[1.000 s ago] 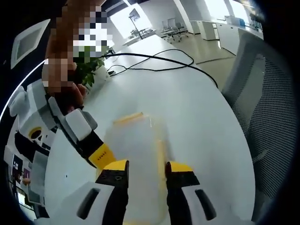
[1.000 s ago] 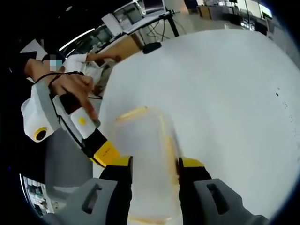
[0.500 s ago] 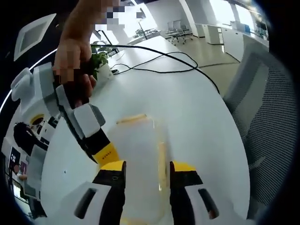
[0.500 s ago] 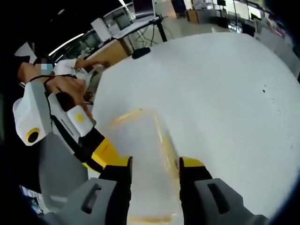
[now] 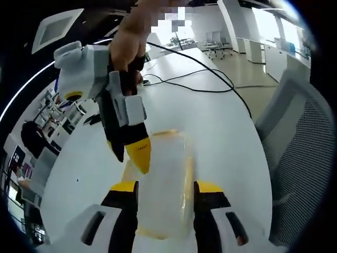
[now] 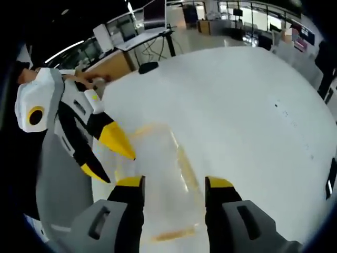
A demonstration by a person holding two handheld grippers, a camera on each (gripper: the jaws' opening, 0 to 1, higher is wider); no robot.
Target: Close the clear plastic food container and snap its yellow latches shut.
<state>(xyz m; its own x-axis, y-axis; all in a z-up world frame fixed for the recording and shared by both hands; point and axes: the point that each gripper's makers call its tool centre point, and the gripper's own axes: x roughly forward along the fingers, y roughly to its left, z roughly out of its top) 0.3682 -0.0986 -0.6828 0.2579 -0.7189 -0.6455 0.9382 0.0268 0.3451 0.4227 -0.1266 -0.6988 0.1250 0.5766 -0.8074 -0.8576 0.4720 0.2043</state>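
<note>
The clear plastic food container (image 5: 160, 182) lies flat on the white table (image 5: 221, 132), just beyond my open left gripper (image 5: 164, 188). Yellow latches show at its far end (image 5: 164, 133) and along its right side (image 5: 187, 179). My right gripper (image 5: 129, 158), held by a hand, points down over the container's left edge with its fingers apart. From the right gripper view the container (image 6: 158, 174) sits ahead of the open right gripper (image 6: 174, 183). The left gripper (image 6: 118, 168) hangs at the container's left side, its yellow fingertips (image 6: 120, 143) spread. I cannot tell whether the latches are snapped.
Black cables (image 5: 200, 68) run across the far part of the table. A grey mesh office chair (image 5: 297, 153) stands at the table's right edge. A small dark object (image 6: 149, 67) lies near the far edge, with desks and monitors (image 6: 142, 29) behind.
Both views have lifted and pulled back from the container. The right gripper has swung in and tipped downward over the container's left edge. The container itself stays in place.
</note>
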